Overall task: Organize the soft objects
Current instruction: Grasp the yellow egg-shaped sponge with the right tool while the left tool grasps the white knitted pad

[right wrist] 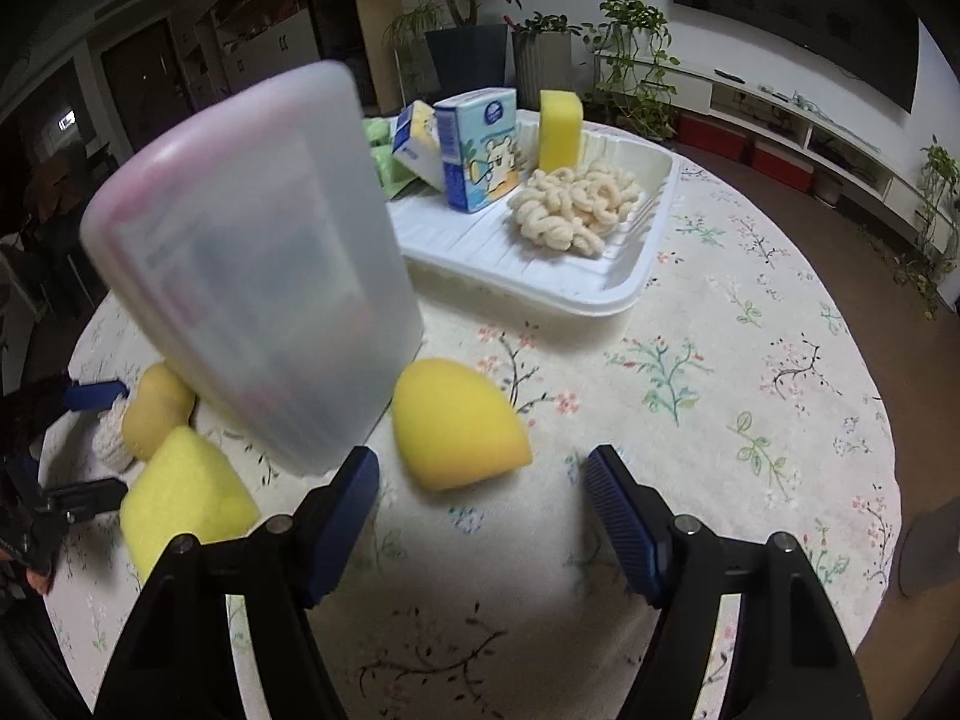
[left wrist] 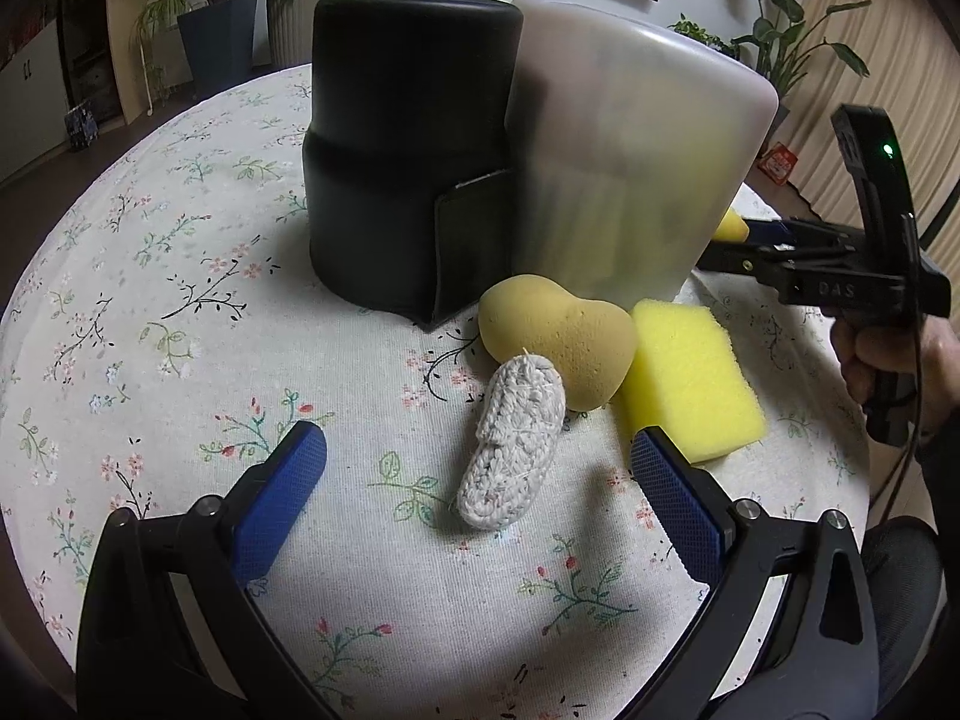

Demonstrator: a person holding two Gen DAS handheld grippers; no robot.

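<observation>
The yellow sponge wedge (right wrist: 459, 423) lies on the floral tablecloth (right wrist: 690, 372) just ahead of the right gripper (right wrist: 483, 516), whose jaws stand apart and empty. The left gripper (left wrist: 480, 516), wide open too, flanks a knitted white piece (left wrist: 510, 441) touching a tan sponge (left wrist: 558, 342). Beyond stands a white tray (right wrist: 600, 288).

Woven white pouch (left wrist: 510, 441) lies between open left gripper (left wrist: 477, 501) fingers (left wrist: 279, 495)

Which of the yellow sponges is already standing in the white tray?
The rectangular yellow sponge propped upright at the back of the white tray, behind the pale knotted rope. The other sponge block and the egg-shaped sponge lie on the tablecloth.
</observation>
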